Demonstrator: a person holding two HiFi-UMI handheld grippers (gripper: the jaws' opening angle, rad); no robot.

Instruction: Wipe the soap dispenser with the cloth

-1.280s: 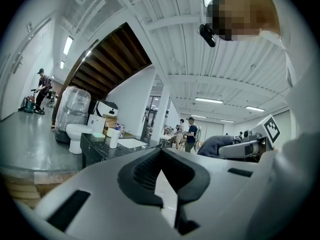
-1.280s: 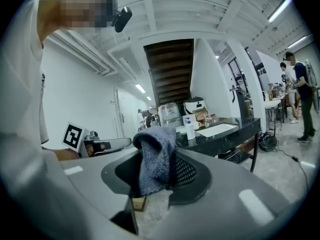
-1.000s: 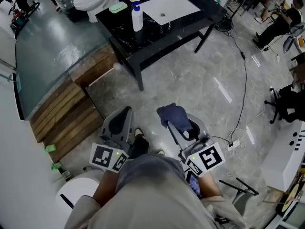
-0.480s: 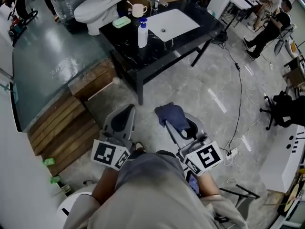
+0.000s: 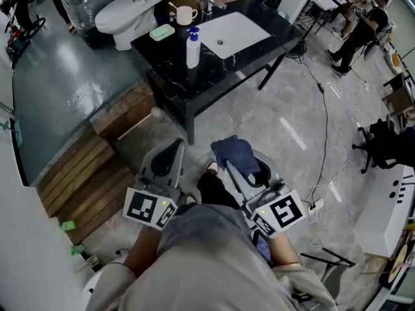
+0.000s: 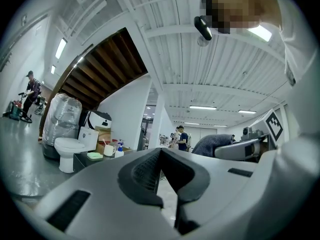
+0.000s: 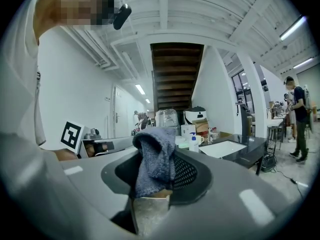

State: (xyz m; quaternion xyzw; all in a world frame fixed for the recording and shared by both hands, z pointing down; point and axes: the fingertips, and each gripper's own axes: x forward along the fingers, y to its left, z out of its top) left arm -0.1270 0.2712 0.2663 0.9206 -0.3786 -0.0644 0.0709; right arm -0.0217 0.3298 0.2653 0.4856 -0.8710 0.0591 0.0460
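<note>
A white soap dispenser with a blue pump stands on the black table ahead, beside a white sink basin. It also shows small in the right gripper view, soap dispenser, and in the left gripper view, soap dispenser. My right gripper is shut on a dark blue cloth, cloth, which bunches over its jaws. My left gripper is shut with nothing in it. Both grippers hang over the floor, well short of the table.
A mug and a green soap dish sit on the table behind the dispenser. A toilet stands at the far left, wooden steps at the left. A cable trails across the floor; people sit at the right.
Both grippers and I have moved closer to the black table; the table and dispenser sit lower and larger in the head view. A shoe has stepped forward between the grippers.
</note>
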